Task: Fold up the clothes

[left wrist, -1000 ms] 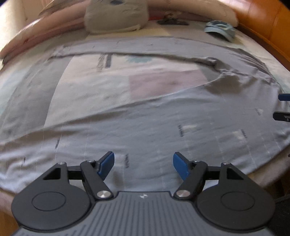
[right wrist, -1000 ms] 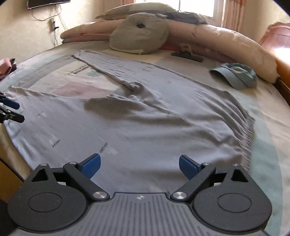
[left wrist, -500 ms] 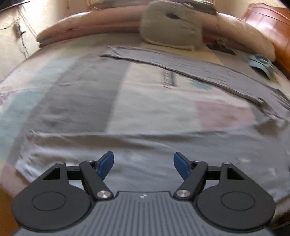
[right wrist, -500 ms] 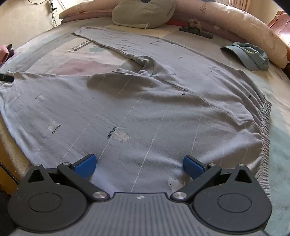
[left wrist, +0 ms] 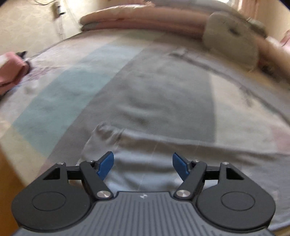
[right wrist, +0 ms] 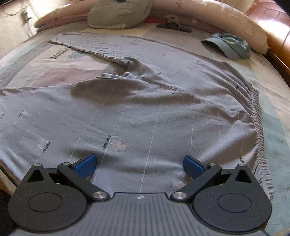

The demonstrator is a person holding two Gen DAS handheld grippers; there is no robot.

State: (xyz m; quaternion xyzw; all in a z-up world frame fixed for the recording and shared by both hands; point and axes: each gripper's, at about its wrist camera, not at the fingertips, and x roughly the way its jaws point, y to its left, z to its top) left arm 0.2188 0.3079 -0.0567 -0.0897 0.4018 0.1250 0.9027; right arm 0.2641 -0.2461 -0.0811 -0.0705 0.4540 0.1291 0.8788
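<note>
Right now the grey trousers (right wrist: 145,109) lie spread flat across the bed (right wrist: 282,141), legs splayed apart, waistband toward your right. You are at the reaching stage, nothing folded yet. Your left gripper (left wrist: 143,164) hangs over the near leg's cuff, jaws well apart and empty; your right gripper (right wrist: 139,164) has just opened to its widest, gripping nothing, cloth below. Next, pinch cuff and waist edge. A cap (right wrist: 230,45) and pillows (right wrist: 119,16) sit well clear.

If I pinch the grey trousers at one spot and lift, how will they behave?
The grey trousers are probably floppy: they lie flat with soft wrinkles near the crotch. Lifted at one spot, the rest would likely sag and drag. The gathered waistband may stretch.
</note>
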